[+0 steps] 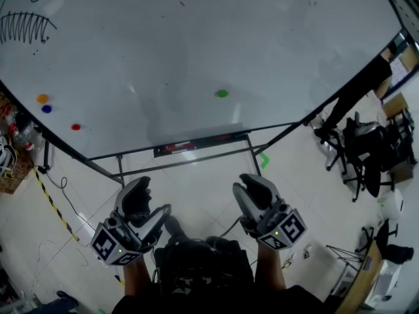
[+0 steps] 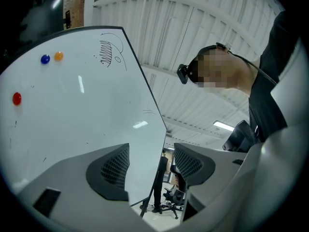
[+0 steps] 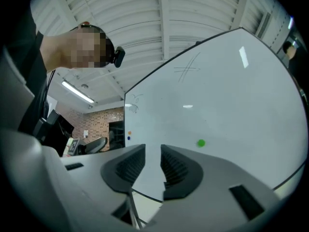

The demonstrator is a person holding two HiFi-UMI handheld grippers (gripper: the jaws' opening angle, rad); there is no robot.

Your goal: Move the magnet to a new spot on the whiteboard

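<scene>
While both jaws stand spread with nothing between them, the right hand-held gripper (image 1: pixel 252 188) and the left hand-held gripper (image 1: pixel 145 205) are held low over the floor (image 1: pixel 196 182), well apart from the whiteboard (image 1: pixel 163 57). No magnet is touched. The right gripper view looks along its open jaws toward the green magnet (image 1: pixel 222 93), which sits alone on the lower middle of the board and is probably the piece to move, being the nearest to that gripper. To do the step well, the right hand-held gripper should approach square to the board and straddle the green magnet. It should close on the magnet's rim rather than its face, then lift it straight off rather than drag it across the surface, and set it down on bare white. The left hand-held gripper has no evident part and is best kept clear. Three more magnets sit near the board's left edge: a red magnet (image 1: pixel 76 127), a blue magnet (image 1: pixel 46 108) and an orange magnet (image 1: pixel 42 99). The task sentence does not say which magnet is meant. Pen scribbles (image 1: pixel 26 26) mark the upper left, and a marker tray (image 1: pixel 196 144) runs below the lower edge; its contents are too small to identify. The board's upper part is cut off in the head view, the green magnet's thickness cannot be judged, and the forearms run out of frame.
</scene>
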